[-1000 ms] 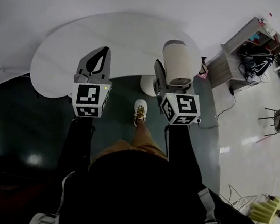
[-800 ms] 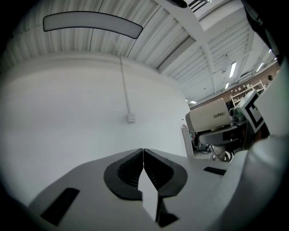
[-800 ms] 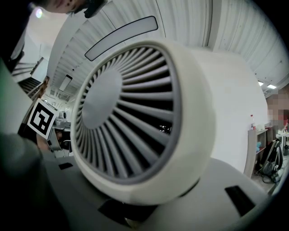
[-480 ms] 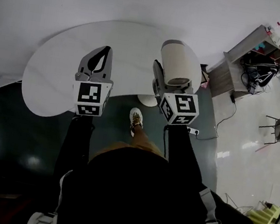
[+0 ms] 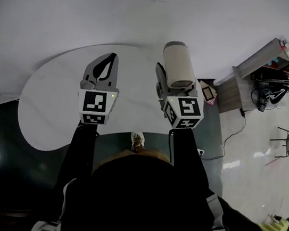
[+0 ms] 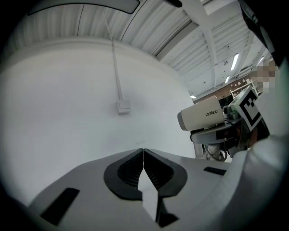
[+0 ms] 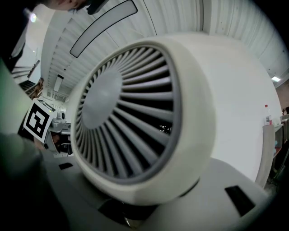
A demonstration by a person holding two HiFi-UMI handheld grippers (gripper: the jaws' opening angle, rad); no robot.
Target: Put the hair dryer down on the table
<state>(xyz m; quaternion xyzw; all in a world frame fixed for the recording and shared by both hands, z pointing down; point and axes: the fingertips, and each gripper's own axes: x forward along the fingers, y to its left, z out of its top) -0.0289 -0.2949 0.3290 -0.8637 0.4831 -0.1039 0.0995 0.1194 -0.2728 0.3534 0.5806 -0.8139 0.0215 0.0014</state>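
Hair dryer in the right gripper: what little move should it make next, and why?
Probably lower it. The right gripper holds the hair dryer level, seemingly just above the white table rather than resting on it. Easing it straight down until it rests should come before opening the jaws.

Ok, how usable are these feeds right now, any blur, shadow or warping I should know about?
Head view: heavy fisheye bows the edge of the table; the lower half is dark, filled by the person. Left gripper view: black vignette at the corners, even light, the left gripper sharp. Right gripper view: the hair dryer fills the frame, bulged, slightly soft at its near rim.
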